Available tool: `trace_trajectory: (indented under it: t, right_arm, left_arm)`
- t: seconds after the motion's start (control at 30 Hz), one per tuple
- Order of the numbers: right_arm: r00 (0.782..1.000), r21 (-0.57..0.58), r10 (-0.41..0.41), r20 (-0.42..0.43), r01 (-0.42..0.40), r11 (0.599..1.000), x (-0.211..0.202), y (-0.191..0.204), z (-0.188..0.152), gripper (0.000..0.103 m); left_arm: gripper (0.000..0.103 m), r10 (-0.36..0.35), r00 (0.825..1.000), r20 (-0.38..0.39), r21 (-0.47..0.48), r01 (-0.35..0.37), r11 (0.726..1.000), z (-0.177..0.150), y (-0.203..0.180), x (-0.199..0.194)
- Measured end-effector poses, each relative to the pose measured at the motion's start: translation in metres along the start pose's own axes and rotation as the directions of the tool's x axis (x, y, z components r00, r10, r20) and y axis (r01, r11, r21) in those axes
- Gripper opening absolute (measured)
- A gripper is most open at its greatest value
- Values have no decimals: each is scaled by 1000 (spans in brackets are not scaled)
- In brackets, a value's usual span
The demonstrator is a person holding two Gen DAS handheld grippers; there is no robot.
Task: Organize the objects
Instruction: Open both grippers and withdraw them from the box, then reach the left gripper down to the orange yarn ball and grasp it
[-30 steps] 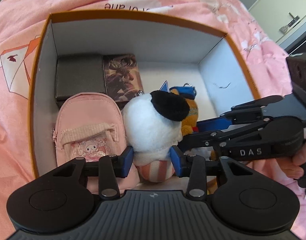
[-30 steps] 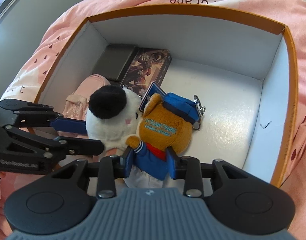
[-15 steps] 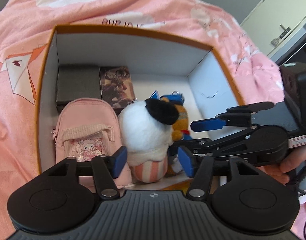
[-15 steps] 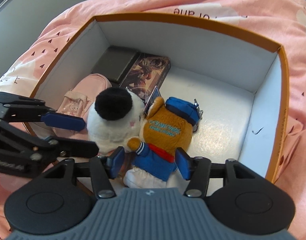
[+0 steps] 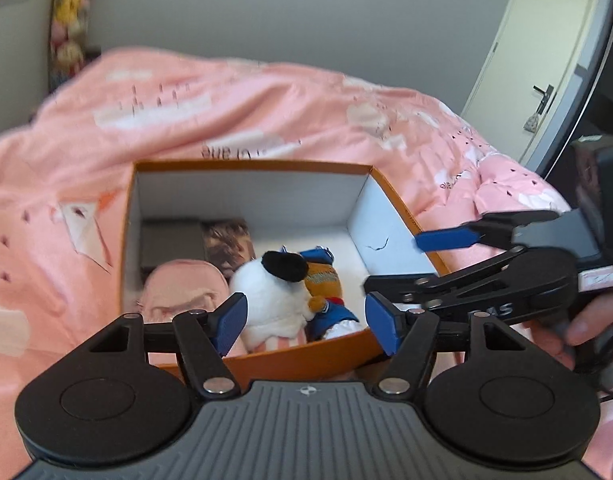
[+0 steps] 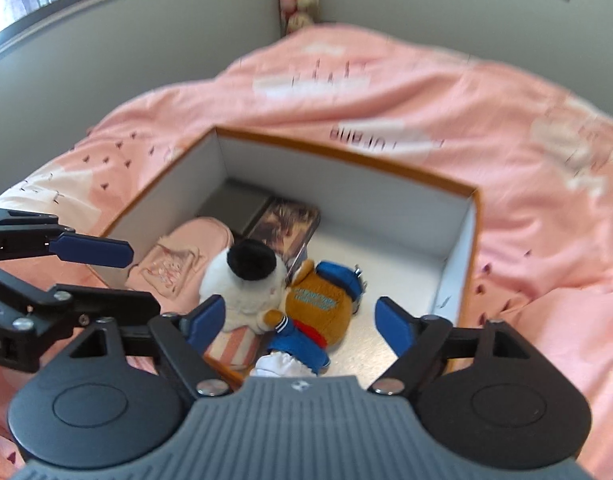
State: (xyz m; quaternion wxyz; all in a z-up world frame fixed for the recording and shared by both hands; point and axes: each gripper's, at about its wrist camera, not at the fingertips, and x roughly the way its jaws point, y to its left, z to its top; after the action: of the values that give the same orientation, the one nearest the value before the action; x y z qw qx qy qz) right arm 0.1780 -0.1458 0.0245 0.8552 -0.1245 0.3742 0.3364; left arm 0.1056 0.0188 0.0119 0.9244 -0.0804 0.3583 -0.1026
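So we've got both tools wide apart and holding nothing. The left gripper (image 5: 306, 322) has just been opening, and its blue pads sit above the near rim of the orange box (image 5: 290, 354) with nothing pinched between them; the white plush (image 5: 272, 300) only shows through the gap, down inside the box. Same story for the right gripper (image 6: 302, 320): jaws have just been spreading, and the bear plush (image 6: 320, 308) in its blue outfit lies on the box floor below the gap, not touched by either pad.

All the stuff is in the box, which sits on the pink blanket (image 5: 246, 120): white plush and bear plush side by side and touching, a pink mini backpack (image 6: 178, 264) to the left of them, and behind those a dark flat case (image 5: 170, 240) next to a picture-printed box (image 6: 288, 226).

From the left wrist view we see a door (image 5: 522, 60) and a person's hand (image 5: 590, 320) on the right gripper's handle. The right wrist view gives us a window strip up top and much more of the bear.

Both views are smeared, so the blanket print is unreadable. In the left view the bear is mostly hidden behind the white plush, and the backpack is partly cut off by the finger.
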Motion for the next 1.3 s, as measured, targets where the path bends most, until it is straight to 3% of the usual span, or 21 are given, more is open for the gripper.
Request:
trace_trajectory:
  t: [0.1,0.23,0.37,0.57,0.67,0.8,0.93,1.0,1.07,1.17,1.2,1.3]
  right_arm:
    - [997,-7,-37,67,38,999,-23,8,-14,86]
    - [988,23,-100,120,98,995,-38,16,-36,86]
    - [985,106,-123,121,111,988,-47,13,-62,86]
    - [980,187,-186,71,170,968,-49,14,-104,86]
    - [978,228,-206,39,192,954,-48,15,-121,86]
    - [975,236,-214,52,196,952,-52,19,-125,87]
    - [973,214,-218,76,197,957,-55,24,-122,87]
    - [972,203,-222,80,202,958,-56,28,-122,87]
    - [970,195,-228,84,209,958,-57,31,-123,87]
    - [965,184,-243,99,223,957,-62,36,-123,87]
    - [962,183,-251,106,229,956,-64,37,-124,87]
    - [954,194,-275,115,250,949,-68,39,-126,87]
  left_arm:
    - [78,22,999,34,38,-23,999,-14,-10,-12]
    - [75,10,1000,12,45,-11,999,-32,-20,-12]
    - [73,-41,998,-47,40,43,998,-51,-30,-6]
    - [72,-51,988,-143,123,69,990,-69,-48,2]
    - [72,-46,991,-124,160,66,985,-74,-52,-8]
    - [72,48,998,-51,265,-33,964,-84,-59,-26]
    - [72,108,992,69,359,-126,925,-95,-60,-55]
    - [72,123,983,139,419,-171,892,-99,-57,-73]
    - [73,159,970,182,493,-230,839,-99,-51,-88]
    - [74,269,936,229,515,-351,782,-96,-28,-108]
    - [75,292,928,231,495,-371,786,-93,-17,-116]
    - [81,305,932,196,422,-361,832,-88,15,-130]
